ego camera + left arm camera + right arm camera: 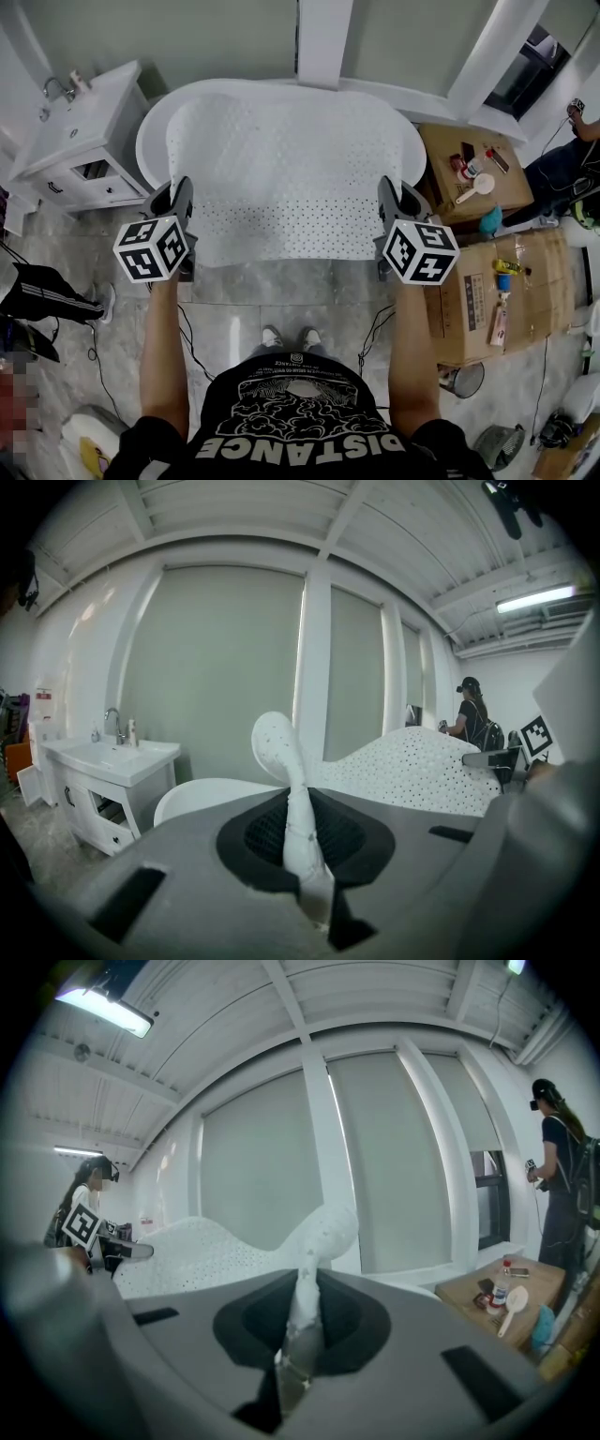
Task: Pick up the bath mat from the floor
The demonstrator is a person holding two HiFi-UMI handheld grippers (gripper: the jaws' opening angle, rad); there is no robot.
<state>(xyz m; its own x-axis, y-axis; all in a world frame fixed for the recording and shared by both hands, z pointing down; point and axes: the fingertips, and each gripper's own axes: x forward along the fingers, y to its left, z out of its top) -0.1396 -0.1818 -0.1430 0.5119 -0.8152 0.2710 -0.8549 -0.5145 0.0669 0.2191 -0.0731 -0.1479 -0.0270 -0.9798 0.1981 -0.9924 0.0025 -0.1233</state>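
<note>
The left claw [178, 192] is clamped tight on one corner of the white perforated bath mat [291, 178], a pinched fold of it standing up between its jaws in the left gripper view [302, 841]. The right claw [394, 195] grips the opposite corner the same way [298, 1335]. The mat spans the gap between the two claws and spreads away ahead of them, over the white oval bathtub [150, 131]. A white vanity cabinet [84, 141] stands outside the left claw, and a brown cardboard box [441, 150] outside the right.
</note>
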